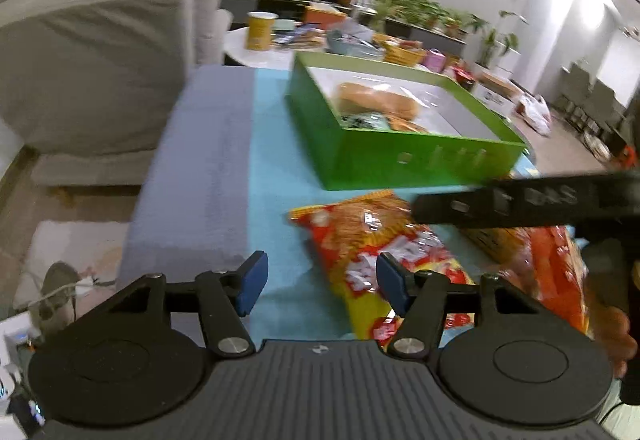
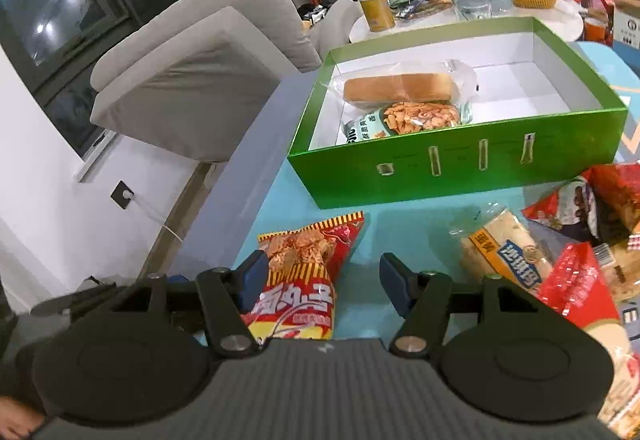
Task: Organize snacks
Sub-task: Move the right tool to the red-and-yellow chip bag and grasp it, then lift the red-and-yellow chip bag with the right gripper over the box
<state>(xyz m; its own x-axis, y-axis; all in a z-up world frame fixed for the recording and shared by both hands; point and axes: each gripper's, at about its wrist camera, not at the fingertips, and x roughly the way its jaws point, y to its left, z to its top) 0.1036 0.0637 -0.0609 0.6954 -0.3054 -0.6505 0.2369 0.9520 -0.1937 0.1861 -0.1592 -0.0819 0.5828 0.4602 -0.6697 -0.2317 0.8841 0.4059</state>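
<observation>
A red and yellow snack bag (image 2: 304,276) lies on the blue table (image 2: 404,228) just in front of the green box (image 2: 460,164), which already contains a wrapped loaf (image 2: 400,86) and a bag of crisps (image 2: 404,120). The right gripper (image 2: 322,280) is open, its left pad against the bag's edge. The left gripper (image 1: 320,286) is also open, nothing held. More packets (image 2: 580,240) lie to the right

table (image 2: 408,232): blue cloth | on it: green box (image 2: 460,168), snack bags (image 2: 304,280)
</observation>
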